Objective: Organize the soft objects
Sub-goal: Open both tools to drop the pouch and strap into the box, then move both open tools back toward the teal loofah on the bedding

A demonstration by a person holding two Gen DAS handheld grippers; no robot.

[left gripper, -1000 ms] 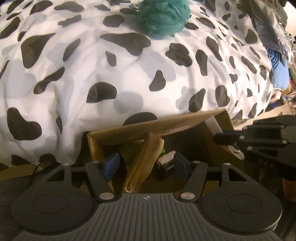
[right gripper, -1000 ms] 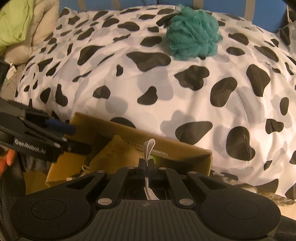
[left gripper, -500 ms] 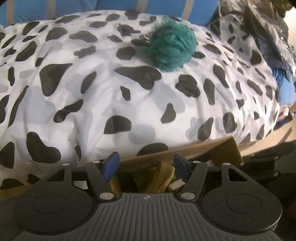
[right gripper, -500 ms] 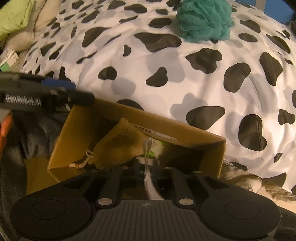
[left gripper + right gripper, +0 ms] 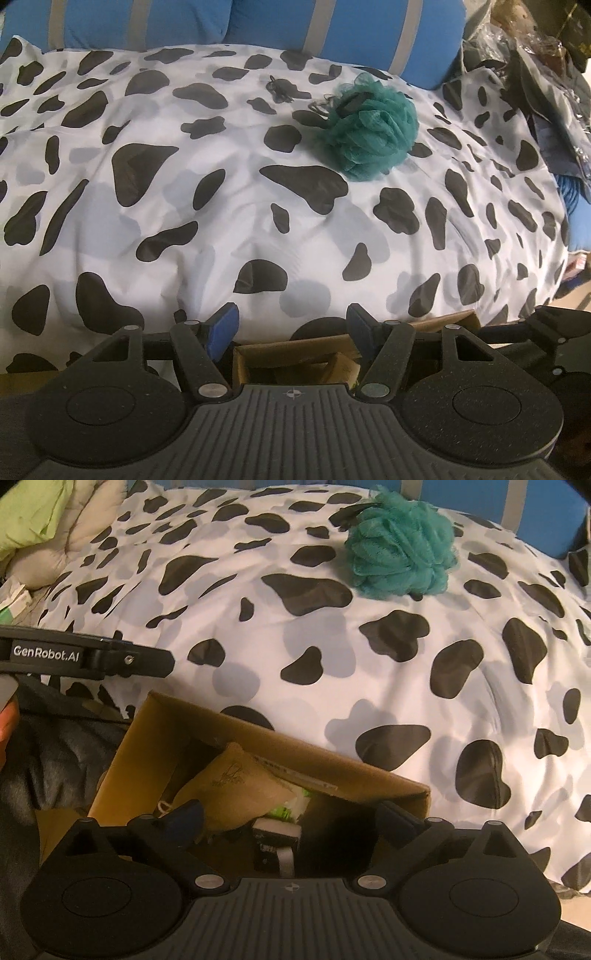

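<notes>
Teal loofah [image 5: 402, 542] lies on the bedspread, well beyond the opening right tool [image 5: 291, 821].

Place: a bedroom in a home
Bed: cow-print duvet [image 5: 229, 206] fills most of both views, rumpled and soft
Headboard side: blue pillows [image 5: 332, 33] with grey stripes along the top edge of the left wrist view
Bedding: a green and beige quilt [image 5: 48, 520] bunched in the upper left of the right wrist view
Clutter: plastic-wrapped clothes [image 5: 546, 77] piled in the upper right of the left wrist view
Household bits: a teal bath pouf [image 5: 402, 546] on the duvet, an open cardboard box [image 5: 147, 753] of small goods at the bed's near edge
Light: warm, dim indoor light
</notes>
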